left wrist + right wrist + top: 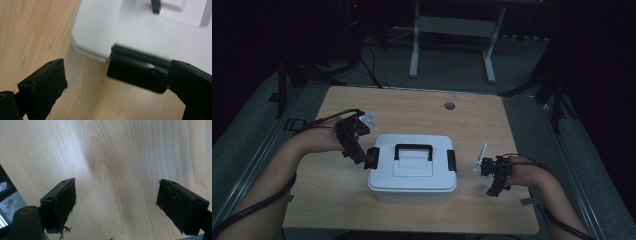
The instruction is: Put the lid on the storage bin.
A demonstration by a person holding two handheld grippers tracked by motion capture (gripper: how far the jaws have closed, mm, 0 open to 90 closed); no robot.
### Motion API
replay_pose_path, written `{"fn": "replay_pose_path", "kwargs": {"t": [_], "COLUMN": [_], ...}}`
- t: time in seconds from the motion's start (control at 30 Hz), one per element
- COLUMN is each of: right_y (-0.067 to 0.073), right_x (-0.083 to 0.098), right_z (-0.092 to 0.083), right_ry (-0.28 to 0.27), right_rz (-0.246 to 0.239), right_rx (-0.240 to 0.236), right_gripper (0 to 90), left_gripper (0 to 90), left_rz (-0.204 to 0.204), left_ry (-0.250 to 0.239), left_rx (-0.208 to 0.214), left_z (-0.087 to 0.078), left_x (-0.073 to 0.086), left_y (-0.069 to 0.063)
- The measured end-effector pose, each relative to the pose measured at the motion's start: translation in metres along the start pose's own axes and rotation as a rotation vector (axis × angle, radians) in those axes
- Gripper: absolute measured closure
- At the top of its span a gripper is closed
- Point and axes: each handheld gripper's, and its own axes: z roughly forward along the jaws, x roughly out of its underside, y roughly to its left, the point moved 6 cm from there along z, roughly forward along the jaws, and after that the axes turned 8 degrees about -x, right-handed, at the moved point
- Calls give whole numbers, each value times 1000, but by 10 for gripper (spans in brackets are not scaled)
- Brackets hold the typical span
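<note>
A white box [412,172] with a lid is sitting in the middle of the wooden counter [412,107], a little toward the person's side. From the high view you can see the whole box, with a black handle [413,150] lying on top of the lid and a black latch on each short end, the left latch [373,156] and the right latch [452,161]. The left claw [369,161] is reaching in from the left, and its tip is right at the left latch. The left gripper view is showing this much closer: the left claw [113,82] is spread wide, one jaw is sitting out over the bare wood, and the other jaw is pressing against the end of the left latch [137,71], which is hanging down from the edge of the white lid [150,30]. The jaws are not squeezing the latch. The high view is also showing the right claw [493,191] off to the right of the box, well apart from it, pointing down at the counter. In that view it is too small to tell how its jaws are standing. The right gripper view is making it clear: the right claw [116,203] is wide apart, with nothing but light wood between the jaws. A dark strip of floor is peeking in at the left edge of that view.
</note>
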Motion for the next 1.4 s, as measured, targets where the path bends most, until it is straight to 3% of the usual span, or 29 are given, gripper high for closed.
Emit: {"fn": "replay_pose_path", "kwargs": {"t": [0.37, 0.67, 1.0, 1.07, 1.13, 1.2, 1.27, 1.4], "right_y": [-3, -3, -2, -2, -2, -3, -3, -4], "right_x": [7, 8, 7, 7, 8, 10, 12, 14], "right_z": [-1, -2, 0, 0, 1, 2, 3, 7], "right_ry": [-16, -39, -46, -50, -54, -61, -70, -70], "right_rz": [29, 37, 42, 48, 53, 61, 68, 68], "right_rx": [19, 33, 44, 43, 41, 38, 38, 34], "right_gripper": [154, 154, 154, 154, 154, 153, 153, 148], "left_gripper": [20, 20, 20, 20, 20, 21, 20, 21], "left_rz": [-48, -76, -100, -85, -101, -94, -101, -109], "left_ry": [-4, -20, -15, -6, -21, -8, 0, 13], "left_rx": [-14, -4, 12, -27, -13, -32, -10, -10], "left_z": [-7, -4, 8, 11, 13, 17, 21, 28], "left_x": [44, 68, 88, 92, 96, 101, 107, 117], "left_y": [-3, -12, -18, -18, -20, -22, -26, -29]}}
